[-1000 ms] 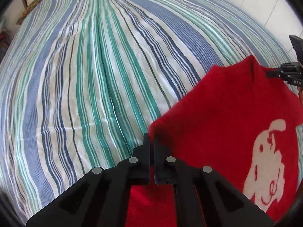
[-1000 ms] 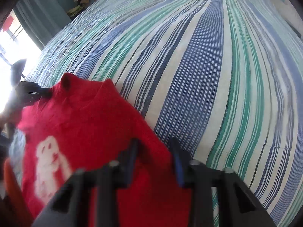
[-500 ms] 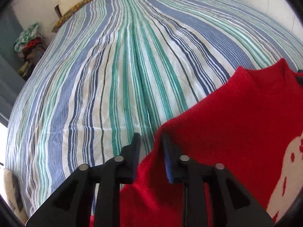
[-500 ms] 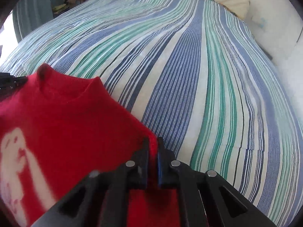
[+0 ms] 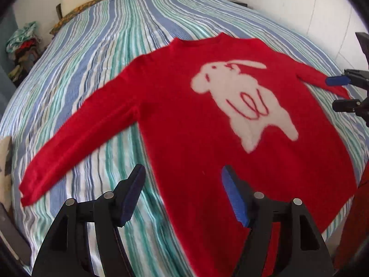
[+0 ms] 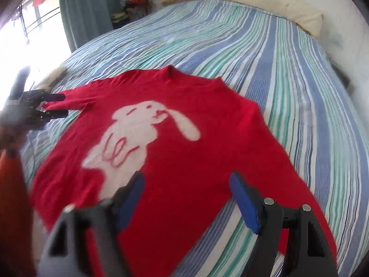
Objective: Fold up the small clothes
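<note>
Red sweater [image 5: 184, 120] now released, both grippers just opened

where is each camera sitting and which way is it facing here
Left wrist view: sits on the left gripper, angled down at the red sweater spread on the striped bedsheet; its own open fingers show at the bottom, the right gripper at the right edge.
Right wrist view: sits on the right gripper, angled down at the sweater; own open fingers at the bottom, the left gripper at the left edge by a sleeve.
Both share the sweater, its white rabbit and the bedsheet.
</note>
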The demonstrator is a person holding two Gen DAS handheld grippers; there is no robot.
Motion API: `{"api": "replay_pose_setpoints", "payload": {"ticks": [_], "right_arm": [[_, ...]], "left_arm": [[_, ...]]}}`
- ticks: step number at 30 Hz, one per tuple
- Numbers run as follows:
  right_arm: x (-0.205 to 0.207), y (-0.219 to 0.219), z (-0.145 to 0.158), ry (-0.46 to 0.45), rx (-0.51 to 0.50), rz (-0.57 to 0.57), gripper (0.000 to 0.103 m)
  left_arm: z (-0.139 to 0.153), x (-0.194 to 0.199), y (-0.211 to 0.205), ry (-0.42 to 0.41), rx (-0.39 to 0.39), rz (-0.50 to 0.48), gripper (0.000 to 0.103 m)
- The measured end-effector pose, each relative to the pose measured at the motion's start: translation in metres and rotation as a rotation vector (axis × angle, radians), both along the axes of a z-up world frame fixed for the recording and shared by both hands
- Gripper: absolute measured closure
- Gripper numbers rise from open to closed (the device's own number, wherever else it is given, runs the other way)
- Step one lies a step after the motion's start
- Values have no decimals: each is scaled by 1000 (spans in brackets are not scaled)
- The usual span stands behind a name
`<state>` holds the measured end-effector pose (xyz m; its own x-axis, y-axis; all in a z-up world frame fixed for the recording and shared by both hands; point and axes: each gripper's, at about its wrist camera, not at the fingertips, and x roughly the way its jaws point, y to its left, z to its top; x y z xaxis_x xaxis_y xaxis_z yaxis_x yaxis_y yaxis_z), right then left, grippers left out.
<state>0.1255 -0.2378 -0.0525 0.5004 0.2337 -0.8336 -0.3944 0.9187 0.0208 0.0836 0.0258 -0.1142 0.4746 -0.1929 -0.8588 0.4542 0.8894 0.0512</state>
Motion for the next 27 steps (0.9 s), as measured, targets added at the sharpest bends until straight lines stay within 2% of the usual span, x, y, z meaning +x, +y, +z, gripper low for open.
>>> {"api": "replay_pose_setpoints", "payload": {"ticks": [2, 3, 4, 5, 7, 9, 11, 13, 14, 17, 20, 23, 27], "right_arm": [[-45, 27, -15, 42, -7, 57, 28], [-68, 39, -27, 64, -35, 76, 28], [-90, 48, -42, 88, -85, 88, 28], [-108, 56, -59, 117, -153, 89, 28], [-141, 58, -93, 193, -266, 47, 28], [-168, 44, -96, 153, -240, -31, 28], [-180, 30, -94, 168, -201, -106, 27], [-187, 18, -86, 163, -151, -168, 27], [-191, 12, -79, 138, -134, -202, 27], [-205, -3, -54, -1, -83, -302, 27], [-213, -14, -30, -111, -28, -389, 27], [-224, -18, -5, -179, 53, -433, 27], [-247, -13, 40, -307, 110, -473, 27]], "left_arm": [[-26, -48, -14, 41, 90, -35, 34], [-35, -69, -17, 36, 138, -27, 35], [-37, -85, -15, -7, 155, -6, 35], [-36, -95, -13, -22, 156, 7, 35], [-32, -107, -9, 3, 156, 13, 35], [-27, -107, -1, 15, 138, 32, 35], [-21, -107, 5, 32, 104, 63, 35], [-10, -106, 13, 38, 49, 116, 33], [-3, -107, 18, 34, 11, 156, 28], [13, -109, 35, -7, -82, 283, 18], [26, -110, 47, -36, -100, 347, 18], [47, -114, 63, -99, -114, 401, 18], [83, -129, 87, -148, -226, 480, 16]]}}
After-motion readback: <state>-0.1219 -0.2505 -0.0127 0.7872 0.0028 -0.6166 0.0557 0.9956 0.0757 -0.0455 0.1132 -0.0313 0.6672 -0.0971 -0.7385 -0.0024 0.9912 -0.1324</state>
